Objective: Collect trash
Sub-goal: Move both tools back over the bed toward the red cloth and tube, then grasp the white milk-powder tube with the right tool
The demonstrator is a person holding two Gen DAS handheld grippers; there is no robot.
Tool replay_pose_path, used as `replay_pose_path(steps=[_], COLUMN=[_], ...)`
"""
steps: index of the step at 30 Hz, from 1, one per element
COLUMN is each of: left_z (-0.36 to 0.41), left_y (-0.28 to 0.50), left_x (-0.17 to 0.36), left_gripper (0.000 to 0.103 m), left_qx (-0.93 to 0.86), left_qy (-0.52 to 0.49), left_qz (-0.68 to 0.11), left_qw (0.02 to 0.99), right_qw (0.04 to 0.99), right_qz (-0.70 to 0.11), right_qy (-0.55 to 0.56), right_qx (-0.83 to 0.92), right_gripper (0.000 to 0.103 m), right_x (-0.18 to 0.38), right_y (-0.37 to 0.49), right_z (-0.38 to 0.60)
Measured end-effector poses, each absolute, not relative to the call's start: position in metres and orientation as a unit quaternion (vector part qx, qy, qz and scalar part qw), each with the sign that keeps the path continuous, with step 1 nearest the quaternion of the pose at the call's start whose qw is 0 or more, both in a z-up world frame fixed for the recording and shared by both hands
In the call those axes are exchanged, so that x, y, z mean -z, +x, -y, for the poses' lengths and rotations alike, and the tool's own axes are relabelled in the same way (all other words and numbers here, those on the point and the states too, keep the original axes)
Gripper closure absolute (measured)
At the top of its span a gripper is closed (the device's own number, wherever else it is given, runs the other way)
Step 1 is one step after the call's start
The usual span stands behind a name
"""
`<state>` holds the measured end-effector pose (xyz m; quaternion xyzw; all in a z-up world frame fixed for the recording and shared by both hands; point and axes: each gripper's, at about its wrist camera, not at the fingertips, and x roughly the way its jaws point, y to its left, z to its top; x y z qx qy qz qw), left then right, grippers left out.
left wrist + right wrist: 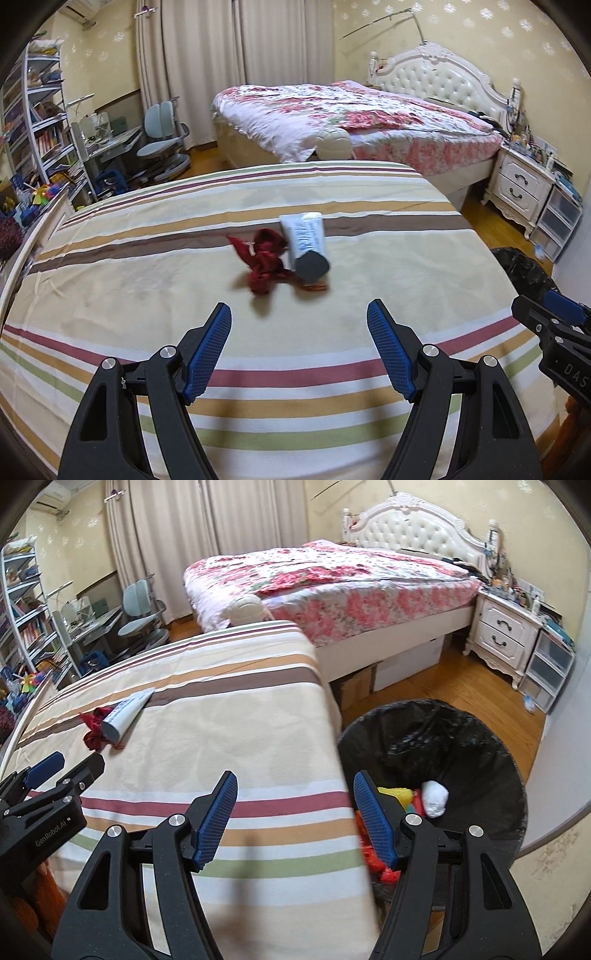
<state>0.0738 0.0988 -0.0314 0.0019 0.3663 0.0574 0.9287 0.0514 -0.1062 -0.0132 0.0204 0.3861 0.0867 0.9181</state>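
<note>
My left gripper (pixel 299 314) hangs with its jaws wide apart and nothing between them, aimed down at the striped bedcover (pixel 184 295). My right gripper (pixel 293 786) is also spread and empty, over the near right edge of the bed, just beside the bin (pixel 480 738) lined with a black bag.

The trash left on the cover lies ahead of my left claw, toward the far middle: a white tube (pixel 306 240) with a dark cap, and a crumpled red wrapper (pixel 264 258) touching its left side. A small orange scrap (pixel 314 286) sits just at the cap end.

The tube's long axis runs near to far, leaning slightly left at its flat crimped tail; the cap points toward me and a little right.

I judge the step in hand to be the reach for one of these pieces. For the tube I would bring the jaws across its short width, near the middle of the body, not over the round cap, which could roll out. The wrapper is soft; I would pinch its bulk from above, clear of the tube.
</note>
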Motion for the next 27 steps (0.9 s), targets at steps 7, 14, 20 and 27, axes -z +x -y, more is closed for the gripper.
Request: replay_pose_path(steps=[7, 14, 20, 27], left_z=[-0.144, -0.181, -0.205, -0.232], left_y=[0.068, 0.064, 0.064, 0.062], left_x=[0.032, 0.035, 0.036, 0.037], left_gripper=[0.029, 0.029, 0.029, 0.029], left_qx=[-0.095, -0.127, -0.144, -0.167], left_qy=[-0.016, -0.037, -0.05, -0.058], left_qz=[-0.37, -0.373, -0.373, -0.373], left_qw=[0.924, 0.918, 0.915, 0.911], right_qw=[0.912, 0.903, 0.903, 0.907], right_qz=[-0.391, -0.398, -0.392, -0.379], right_qy=[-0.004, -0.027, -0.04, -0.033], right_qx=[-0.122, -0.16, -0.172, -0.179], right_gripper=[0.039, 0.039, 0.039, 0.039], right_x=[0.014, 0.018, 0.013, -0.002], right_y=[0.056, 0.061, 0.065, 0.076], right_z=[0.061, 0.011, -0.016, -0.032])
